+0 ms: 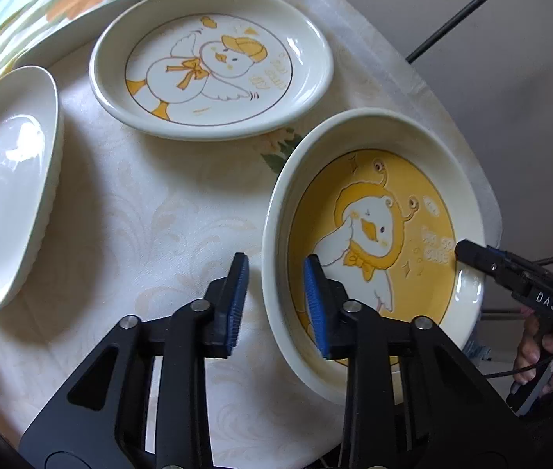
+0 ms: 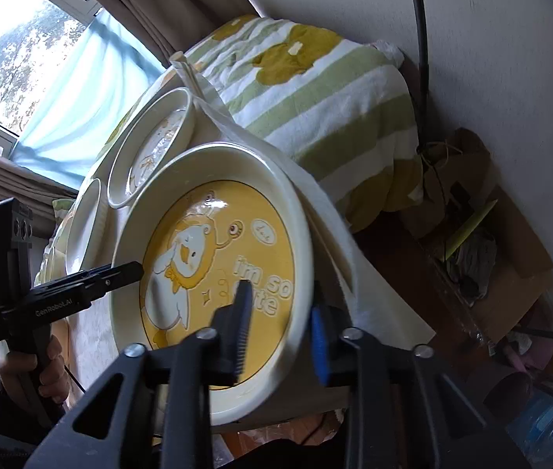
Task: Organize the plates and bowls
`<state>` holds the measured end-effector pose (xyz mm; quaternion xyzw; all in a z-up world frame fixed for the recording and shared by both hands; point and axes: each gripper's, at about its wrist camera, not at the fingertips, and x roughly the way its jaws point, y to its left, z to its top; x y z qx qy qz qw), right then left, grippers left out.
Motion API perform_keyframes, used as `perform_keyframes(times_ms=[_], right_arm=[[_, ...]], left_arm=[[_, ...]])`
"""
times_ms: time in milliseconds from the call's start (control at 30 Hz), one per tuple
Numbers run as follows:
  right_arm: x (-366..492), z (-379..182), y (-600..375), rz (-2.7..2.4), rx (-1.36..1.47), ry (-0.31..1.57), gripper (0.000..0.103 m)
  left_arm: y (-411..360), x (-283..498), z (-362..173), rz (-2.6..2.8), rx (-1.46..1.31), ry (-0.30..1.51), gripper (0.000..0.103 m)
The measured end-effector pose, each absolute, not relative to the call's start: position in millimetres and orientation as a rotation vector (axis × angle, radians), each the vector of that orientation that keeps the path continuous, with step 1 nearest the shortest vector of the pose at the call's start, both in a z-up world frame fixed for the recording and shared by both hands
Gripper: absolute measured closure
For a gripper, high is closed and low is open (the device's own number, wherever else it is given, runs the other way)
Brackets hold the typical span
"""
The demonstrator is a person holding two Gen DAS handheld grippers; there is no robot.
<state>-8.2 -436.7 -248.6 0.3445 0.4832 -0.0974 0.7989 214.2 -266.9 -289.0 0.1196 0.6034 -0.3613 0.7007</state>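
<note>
While both tools straddle opposite walls of the same dish, we judge the step in hand to be the two-handed pick-up of the deep cream ceramic plate with a yellow duck-in-lion-hood centre [image 1: 374,242], which sits at the near right edge of the round table under a cream damask cloth [image 1: 167,211]. From the left wrist view, the left gripper [image 1: 276,301] has one blue-ribbed pad outside the plate's near wall and the other inside; a gap shows on both sides, so we read it as parted and not yet clamped. At the far right rim we see the right gripper [image 1: 468,252] reaching in, its state not legible from this side. Further back lie a shallow cream plate printed with a white duck in a yellow cap [image 1: 214,62] and, to the left, a plain white ribbed oval dish [image 1: 7,191]; all three vessels hold nothing. From the right wrist view, the right gripper [image 2: 280,328] brackets the yellow plate's rim, the dark pad over the printed floor, the blue pad outside the wall, with clearance visible, so released. Opposite, the left gripper [image 2: 128,271] points at the far rim. We judge that the next move calls for both tools to close on the wall together, then lift level toward the other plates for stacking; an uneven squeeze could tip the dish off the table edge.
</note>
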Motion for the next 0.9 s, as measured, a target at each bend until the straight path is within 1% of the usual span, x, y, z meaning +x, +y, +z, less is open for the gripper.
perform_keyframes(times_ms=[67, 133, 633, 900], right_arm=[[-5.5, -251.7, -439.8, -0.212, 0.735, 1.042, 0.088], [-5.5, -253.1, -441.1, -0.211, 0.732, 1.045, 0.089], [-3.1, -253.6, -442.0, -0.188, 0.674, 1.065, 0.089], [-2.0, -242.3, -436.8, -0.138, 0.611, 1.048, 0.089]], left_arm=[[-267.5, 216.1, -289.7, -0.810, 0.262, 1.348, 0.085], [-268.7, 214.6, -288.6, -0.811, 0.267, 1.347, 0.085], [-283.7, 202.0, -274.8, -0.805, 0.343, 1.284, 0.085], [-268.4, 193.5, -259.5, -0.775, 0.313, 1.246, 0.085]])
